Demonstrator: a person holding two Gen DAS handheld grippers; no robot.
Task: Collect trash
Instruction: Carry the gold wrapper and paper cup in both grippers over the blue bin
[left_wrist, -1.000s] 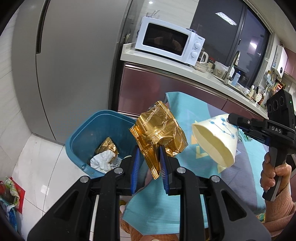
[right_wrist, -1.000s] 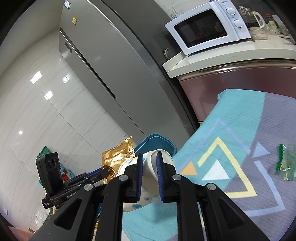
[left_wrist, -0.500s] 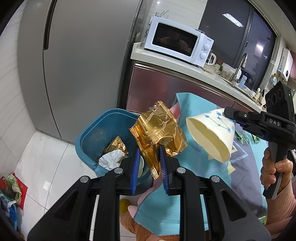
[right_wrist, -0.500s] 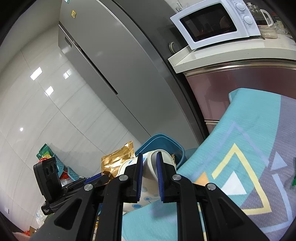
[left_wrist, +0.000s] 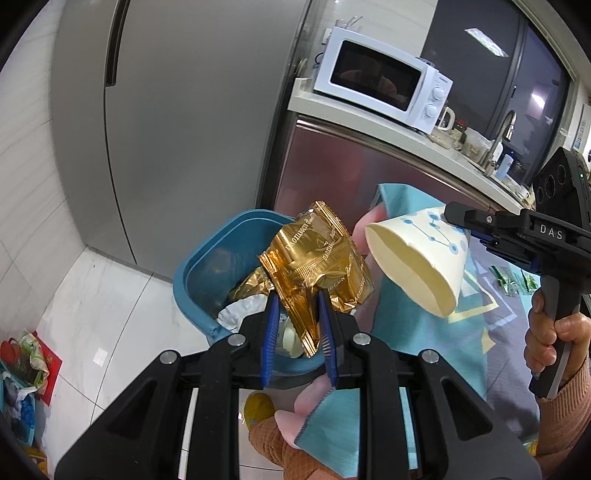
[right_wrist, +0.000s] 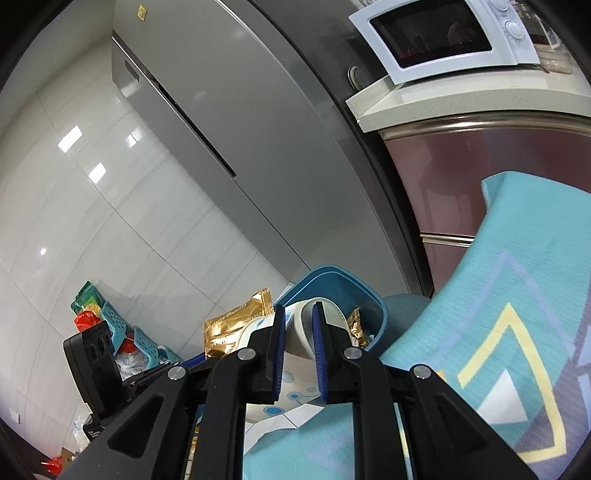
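The left gripper (left_wrist: 295, 325), pinching the gold wrapper (left_wrist: 317, 266), is hanging just above the near rim of the blue bin (left_wrist: 192, 266), nearer it than the right gripper (right_wrist: 298, 339), which is clamping the paper cup (left_wrist: 417, 262) sideways, right of it.

White caps "DAS" on the black body of the right gripper (left_wrist: 480, 236), seen from the left wrist cam. Gold wrapper (left_wrist: 317, 266) has repeated dark print along its edges, approx "DAOXIANGCUN" w/ smaller script after it; same brand partly legible on the wrapper (right_wrist: 236, 325) in the right wrist cam. Microwave (left_wrist: 380, 88) has a small logo over its 2 dials, too tiny to read.
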